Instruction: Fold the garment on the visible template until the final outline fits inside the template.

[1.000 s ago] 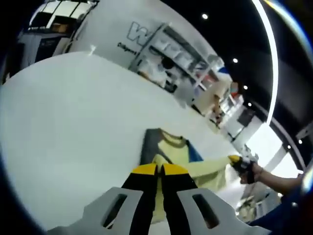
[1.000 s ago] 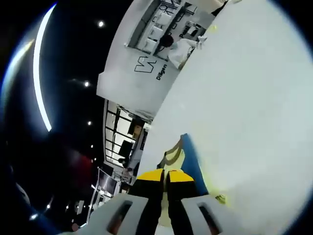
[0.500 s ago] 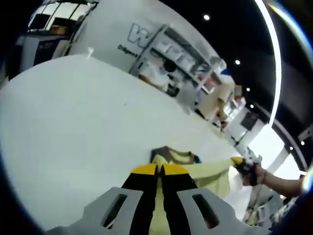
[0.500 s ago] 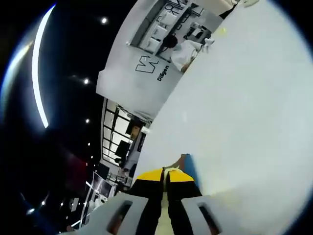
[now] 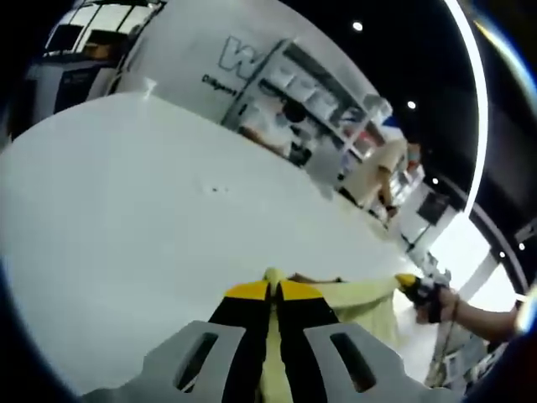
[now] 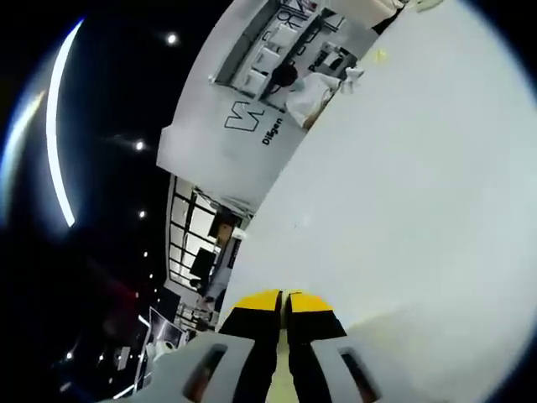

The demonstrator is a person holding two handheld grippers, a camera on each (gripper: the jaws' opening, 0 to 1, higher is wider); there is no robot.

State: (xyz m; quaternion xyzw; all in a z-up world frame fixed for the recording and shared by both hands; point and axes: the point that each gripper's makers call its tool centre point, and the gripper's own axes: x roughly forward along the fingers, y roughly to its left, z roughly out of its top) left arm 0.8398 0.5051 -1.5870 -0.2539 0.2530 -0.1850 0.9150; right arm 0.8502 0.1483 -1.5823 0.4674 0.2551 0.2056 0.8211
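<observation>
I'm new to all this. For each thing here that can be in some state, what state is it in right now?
Left gripper: shut on the yellow garment.
Right gripper: shut on the yellow garment.
Yellow garment: lifted, stretched between the two grippers.
White table: bare where it shows; the template cannot be made out.

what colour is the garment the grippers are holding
Pale yellow garment, seen best in the left gripper view.
</observation>
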